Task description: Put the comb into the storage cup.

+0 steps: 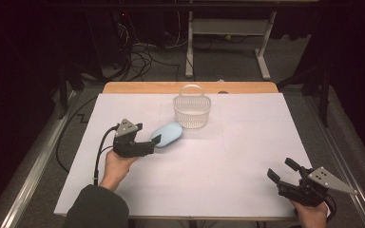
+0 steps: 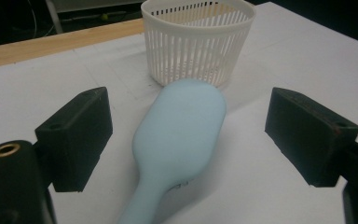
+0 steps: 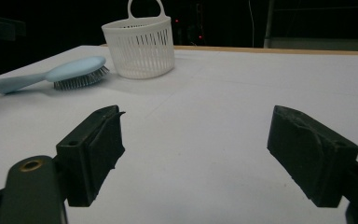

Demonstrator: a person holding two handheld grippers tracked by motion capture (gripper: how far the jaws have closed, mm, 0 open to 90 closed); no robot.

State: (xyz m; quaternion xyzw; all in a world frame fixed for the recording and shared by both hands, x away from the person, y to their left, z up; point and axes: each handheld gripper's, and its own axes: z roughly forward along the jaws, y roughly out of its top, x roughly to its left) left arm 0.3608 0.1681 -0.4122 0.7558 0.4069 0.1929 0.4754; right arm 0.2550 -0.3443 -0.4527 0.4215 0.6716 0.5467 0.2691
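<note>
A light blue hairbrush (image 1: pixel 168 134) lies bristles down on the white table (image 1: pixel 228 156), its head toward a white slatted basket (image 1: pixel 192 110) with an upright handle. My left gripper (image 1: pixel 155 142) is open at the brush's handle end. In the left gripper view the brush (image 2: pixel 182 126) runs between the two spread jaws of my left gripper (image 2: pixel 193 114), touching neither, with the basket (image 2: pixel 198 39) just beyond. My right gripper (image 1: pixel 283 169) is open and holds nothing near the front right corner. The right gripper view shows my right gripper (image 3: pixel 196 130) with the brush (image 3: pixel 70 70) and the basket (image 3: pixel 140 44) far off at the left.
A wooden strip (image 1: pixel 190 87) shows along the table's far edge. Beyond it are a grey floor with cables (image 1: pixel 142 59) and a white desk frame (image 1: pixel 228 33). Bare white surface spreads between my two grippers.
</note>
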